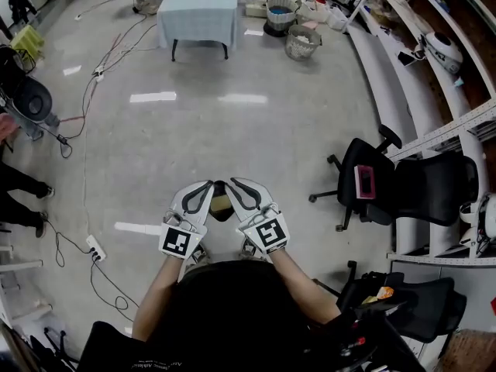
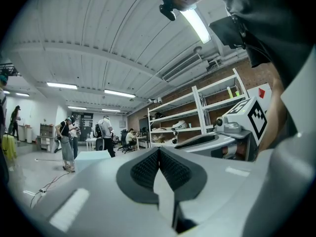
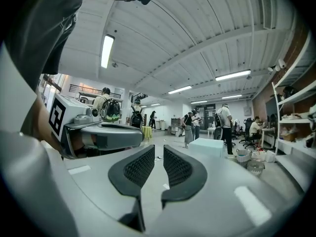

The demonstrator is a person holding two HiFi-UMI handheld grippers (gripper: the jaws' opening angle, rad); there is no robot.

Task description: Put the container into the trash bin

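In the head view both grippers are held close to my body over the bare floor, side by side and pointing forward. My left gripper (image 1: 204, 186) (image 2: 159, 151) has its ribbed pads pressed together with nothing between them. My right gripper (image 1: 239, 183) (image 3: 158, 152) shows a narrow gap between its pads, and that gap is empty. Two mesh bins (image 1: 302, 43) (image 3: 255, 167) stand far ahead on the floor, right of a table. I cannot pick out any container near the grippers.
A table with a pale blue cloth (image 1: 198, 10) (image 3: 213, 146) stands far ahead. Black office chairs (image 1: 370, 183) and long white shelving (image 1: 434, 122) line the right side. Cables and a power strip (image 1: 95, 247) lie on the floor at left. Several people stand in the distance (image 3: 224, 120).
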